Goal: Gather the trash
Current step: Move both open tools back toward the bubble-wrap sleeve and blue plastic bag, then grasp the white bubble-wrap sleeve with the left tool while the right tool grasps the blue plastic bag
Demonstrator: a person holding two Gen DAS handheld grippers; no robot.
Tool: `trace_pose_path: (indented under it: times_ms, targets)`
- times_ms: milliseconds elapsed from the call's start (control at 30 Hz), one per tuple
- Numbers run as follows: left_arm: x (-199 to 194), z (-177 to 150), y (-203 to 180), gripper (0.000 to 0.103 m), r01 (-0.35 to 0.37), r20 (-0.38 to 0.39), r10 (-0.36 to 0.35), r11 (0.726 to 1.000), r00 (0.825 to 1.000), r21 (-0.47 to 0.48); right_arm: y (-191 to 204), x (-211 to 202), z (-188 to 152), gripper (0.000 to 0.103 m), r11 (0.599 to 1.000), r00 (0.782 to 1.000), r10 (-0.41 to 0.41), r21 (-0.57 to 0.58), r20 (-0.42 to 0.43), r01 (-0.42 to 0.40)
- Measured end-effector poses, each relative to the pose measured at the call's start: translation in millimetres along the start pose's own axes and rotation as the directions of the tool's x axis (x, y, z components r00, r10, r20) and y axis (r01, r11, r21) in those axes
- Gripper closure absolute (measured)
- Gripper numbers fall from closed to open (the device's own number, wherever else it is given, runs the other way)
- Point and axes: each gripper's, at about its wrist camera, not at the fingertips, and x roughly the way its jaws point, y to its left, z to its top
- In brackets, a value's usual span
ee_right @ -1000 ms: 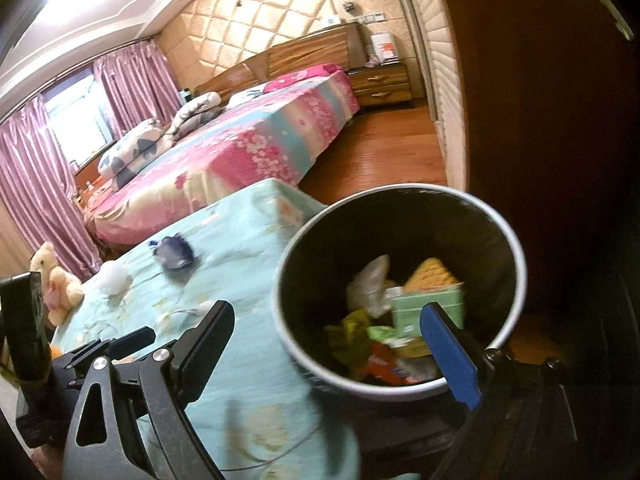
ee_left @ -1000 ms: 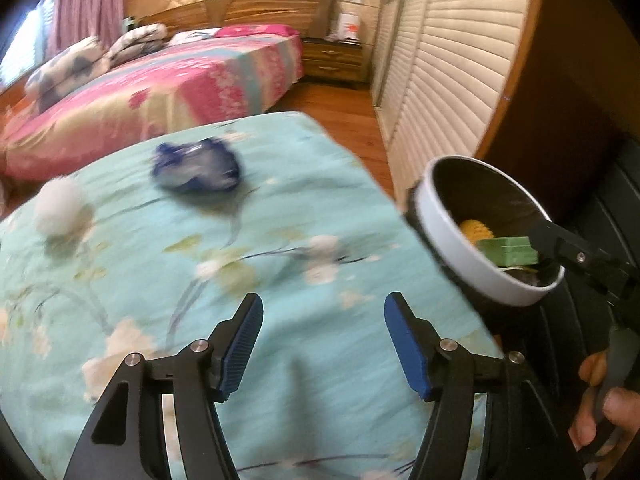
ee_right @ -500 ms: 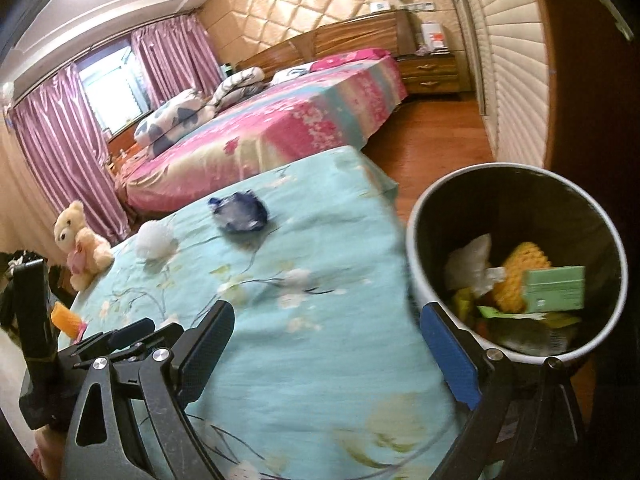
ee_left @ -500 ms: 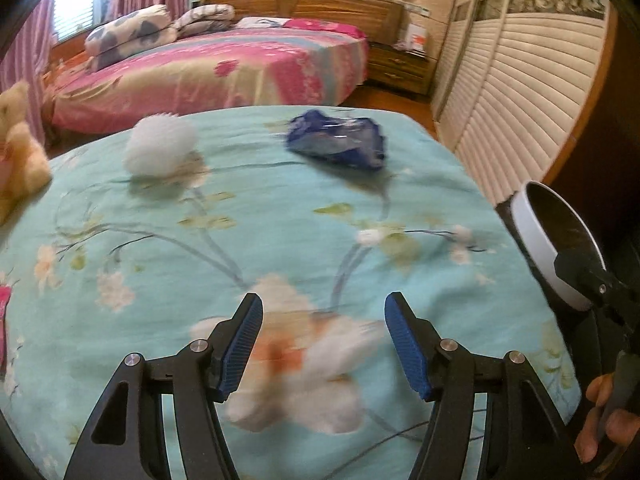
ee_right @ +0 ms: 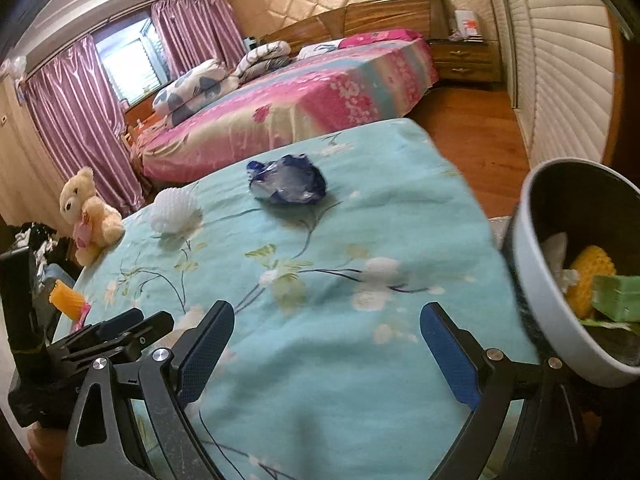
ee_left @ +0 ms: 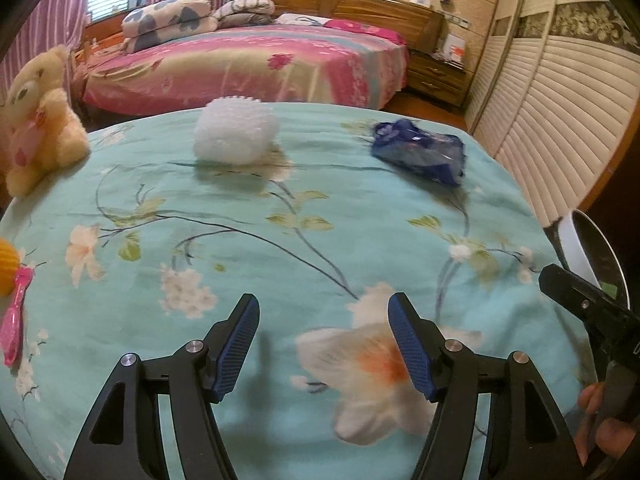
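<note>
Left claw point(ee_left: 323, 342): held spread and empty, aimed at crumpled blue plastic wrapper point(ee_left: 420, 153).
Right claw point(ee_right: 326, 346): held spread, empty.
Round white-rimmed bin point(ee_right: 532, 280): kept beside floral turquoise surface point(ee_right: 320, 320) for drops.

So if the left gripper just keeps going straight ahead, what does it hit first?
Probably the white foam net. The left gripper is open over the bedspread, with only bare cloth ahead before it. The blue wrapper lies off right. Depth is unclear.

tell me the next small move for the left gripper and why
Probably reach the left gripper forward toward the white foam ball. Its jaws are open and empty, and the ball and the blue wrapper lie loose on the bedspread, outside the bin.
</note>
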Motion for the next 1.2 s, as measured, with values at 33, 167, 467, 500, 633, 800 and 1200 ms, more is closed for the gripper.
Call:
trace_pose_path:
  times_ms: [33,167,467,500,633,800,1200]
  targets:
    - [1.8,1.5,2.6,0.037,-0.005,0.000,0.005,1.000,1.000,-0.003,3.2,4.7,2.1,0.008,1.000,1.000,0.003,-0.006,-0.003,-0.003]
    - [9.2,9.2,14.0,0.036,-0.029,0.002,0.029,0.999,1.000,-0.016,10.2,17.3,8.9,0.008,1.000,1.000,0.010,-0.020,-0.010,-0.010]
    - [32.2,30.0,29.6,0.036,-0.067,-0.003,0.067,0.997,0.998,-0.027,19.2,45.9,25.0,0.008,0.999,0.999,0.023,-0.033,-0.035,-0.024]
    - [34.6,32.7,30.5,0.036,-0.072,-0.002,0.072,0.997,0.997,-0.027,19.8,48.4,26.4,0.008,0.999,0.999,0.024,-0.034,-0.039,-0.025]
    - [43.6,44.4,35.0,0.035,-0.089,0.008,0.089,0.996,0.996,-0.025,18.5,57.3,33.3,0.008,0.999,0.999,0.023,-0.035,-0.049,-0.025]
    - [54.2,59.5,41.9,0.033,-0.110,0.024,0.111,0.993,0.994,-0.031,13.9,65.4,42.9,0.008,0.999,0.999,0.022,-0.025,-0.050,-0.023]
    - [80.9,92.7,51.0,0.028,-0.161,0.067,0.163,0.987,0.984,-0.025,20.3,93.8,65.2,0.008,0.998,0.997,0.023,-0.048,-0.078,-0.027]
